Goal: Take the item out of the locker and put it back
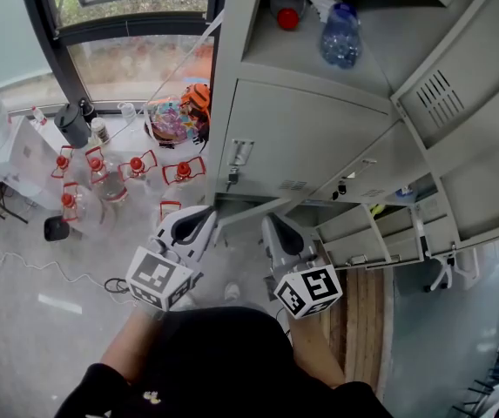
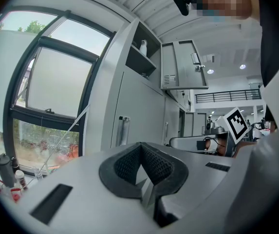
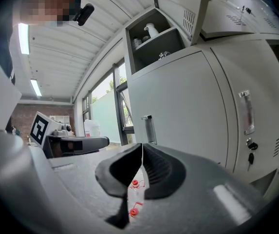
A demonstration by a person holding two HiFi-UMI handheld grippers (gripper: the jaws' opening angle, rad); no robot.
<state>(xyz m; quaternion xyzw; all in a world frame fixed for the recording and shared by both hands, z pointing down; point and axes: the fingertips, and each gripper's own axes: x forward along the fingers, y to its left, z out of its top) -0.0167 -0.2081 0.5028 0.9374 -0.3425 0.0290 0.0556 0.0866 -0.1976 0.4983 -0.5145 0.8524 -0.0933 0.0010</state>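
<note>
The grey locker [image 1: 319, 138] stands in front of me, its top compartment [image 1: 354, 50] open. Inside lie a clear blue-tinted bottle [image 1: 340, 35], a red-capped container [image 1: 288, 13] and a white spray bottle [image 3: 151, 30]. Both grippers hang well below that compartment, side by side before the closed door [image 1: 293, 142]. My left gripper [image 1: 207, 219] is shut with nothing between its pads. My right gripper [image 1: 274, 225] is shut and empty too. In the left gripper view the jaws [image 2: 140, 152] meet tightly; the open compartment [image 2: 141, 60] sits high above them. In the right gripper view the jaws [image 3: 142, 152] are pressed together.
Several red-capped water jugs [image 1: 101, 177] stand on the floor to the left by the window, with a dark jug [image 1: 73, 124] and colourful bags [image 1: 175, 116]. The top door [image 2: 180, 65] is swung out. Lower locker doors [image 1: 388, 225] hang open at the right.
</note>
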